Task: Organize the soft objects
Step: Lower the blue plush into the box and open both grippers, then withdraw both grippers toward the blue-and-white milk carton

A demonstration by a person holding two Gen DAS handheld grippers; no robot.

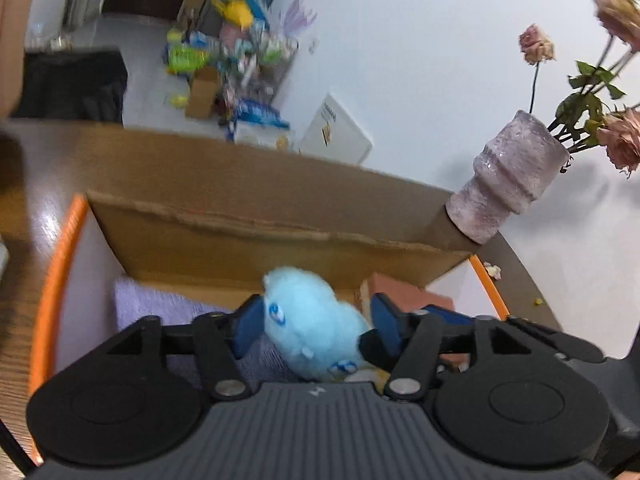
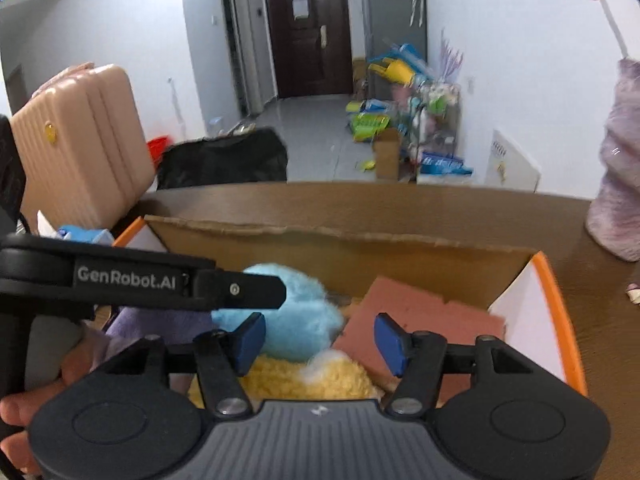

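A cardboard box [image 1: 240,236] with an orange rim and white side walls stands on the brown table. Inside it, a fluffy light-blue plush toy [image 1: 308,312] sits between the blue pads of my left gripper [image 1: 316,328], whose jaws stand apart and do not squeeze it. In the right wrist view, my right gripper [image 2: 320,340] hangs open over the box [image 2: 400,256], above a yellow plush [image 2: 320,380] and beside the blue plush [image 2: 292,320]. A purple cloth [image 1: 160,304] lies at the box's left, a reddish-pink flat block [image 2: 420,320] at its right.
A lilac vase with dried roses [image 1: 508,176] stands on the table just behind the box's right corner. A pink suitcase [image 2: 80,140] and a black bag [image 2: 224,160] sit beyond the table's left. A hand [image 2: 24,412] holds the other tool at the lower left.
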